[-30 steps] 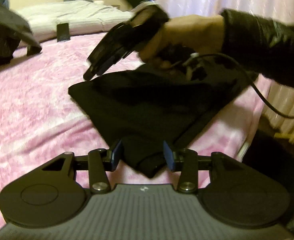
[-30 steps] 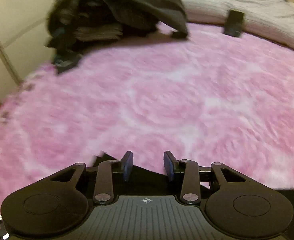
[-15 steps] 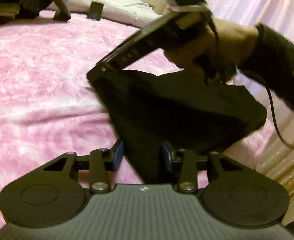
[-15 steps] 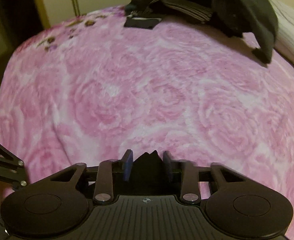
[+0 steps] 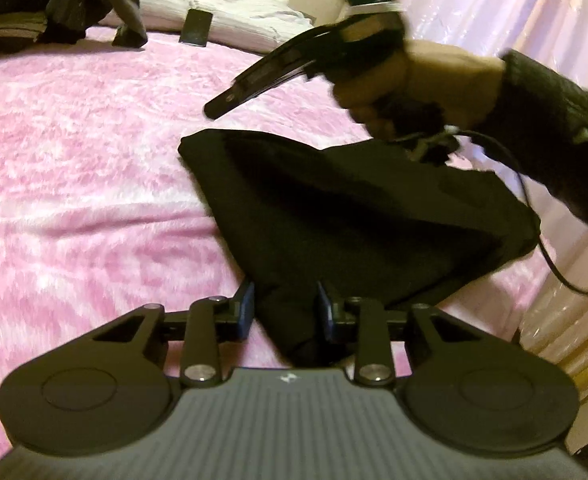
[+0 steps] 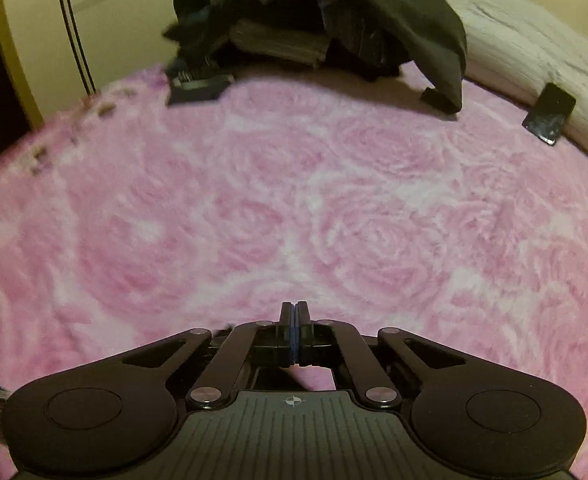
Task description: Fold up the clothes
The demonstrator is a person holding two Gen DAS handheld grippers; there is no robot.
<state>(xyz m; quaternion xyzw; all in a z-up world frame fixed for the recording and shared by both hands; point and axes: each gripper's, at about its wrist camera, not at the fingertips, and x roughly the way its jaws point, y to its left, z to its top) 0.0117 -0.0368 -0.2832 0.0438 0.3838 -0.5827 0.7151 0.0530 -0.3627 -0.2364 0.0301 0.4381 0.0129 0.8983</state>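
A black folded garment (image 5: 354,208) lies on the pink rose-patterned blanket (image 5: 73,160), tapering toward me. Its near corner sits between the fingers of my left gripper (image 5: 285,312), whose jaws stand apart around the cloth. My right gripper (image 5: 217,108), held in a hand (image 5: 414,76) with a dark sleeve, hovers above the garment's far corner without touching it. The right wrist view shows the right gripper (image 6: 294,316) shut, its blue pads pressed together with nothing between them, over bare blanket (image 6: 294,200).
A heap of dark clothes (image 6: 314,12) sits at the far side of the bed. A flat black device (image 6: 550,114) leans on white bedding (image 6: 534,52). Pale curtains (image 5: 534,8) hang on the right. A cable (image 5: 550,264) trails from the right gripper.
The right gripper had the garment's corner between its open fingers; it has since lifted clear and shut empty. The garment's far corner now rests on the blanket. The left gripper stays at the near corner.
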